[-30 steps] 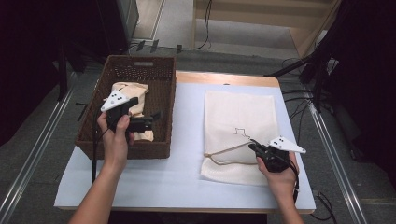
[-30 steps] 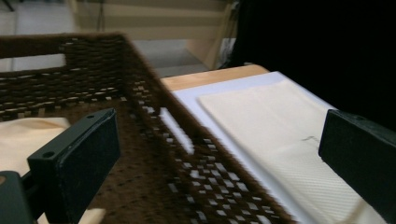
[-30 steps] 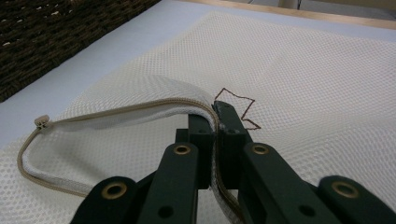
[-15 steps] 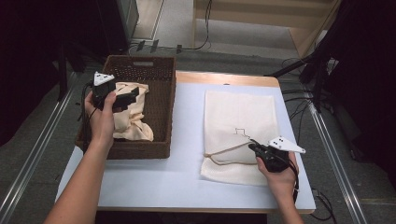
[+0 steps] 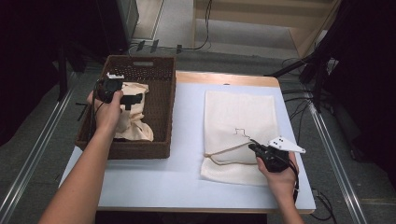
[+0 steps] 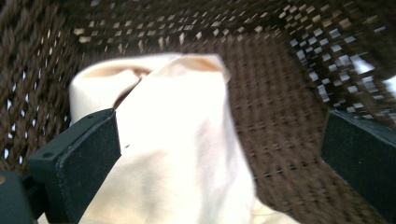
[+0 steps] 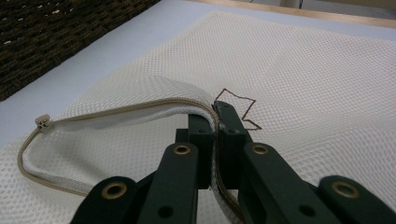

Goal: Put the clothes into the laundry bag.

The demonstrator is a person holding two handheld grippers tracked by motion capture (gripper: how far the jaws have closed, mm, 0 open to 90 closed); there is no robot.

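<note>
A cream cloth (image 5: 135, 126) lies crumpled in the brown wicker basket (image 5: 159, 107) on the table's left. My left gripper (image 5: 132, 101) hangs low over it, open. Its jaws have just been opening, and a fold of the cloth (image 6: 177, 140) stands between them, against one jaw and well apart from the other. A white mesh bag (image 5: 240, 116) lies flat on the right. My right gripper (image 5: 252, 147) is shut on its tan zipper edge (image 7: 140, 105) and holds that edge a little off the bag (image 7: 303, 70), so the mouth gapes. The right gripper (image 7: 217, 109) pinches it at the tips.
The pale table top (image 5: 187, 177) shows bare between basket and bag and along the near edge. The basket's woven walls (image 6: 280, 84) close in around the left gripper. Cables and dark stands lie on the floor beyond the table's far and right sides.
My left hand has moved from the basket's middle toward its far left part and sunk lower over the cloth. The right gripper has kept still on the zipper edge.
</note>
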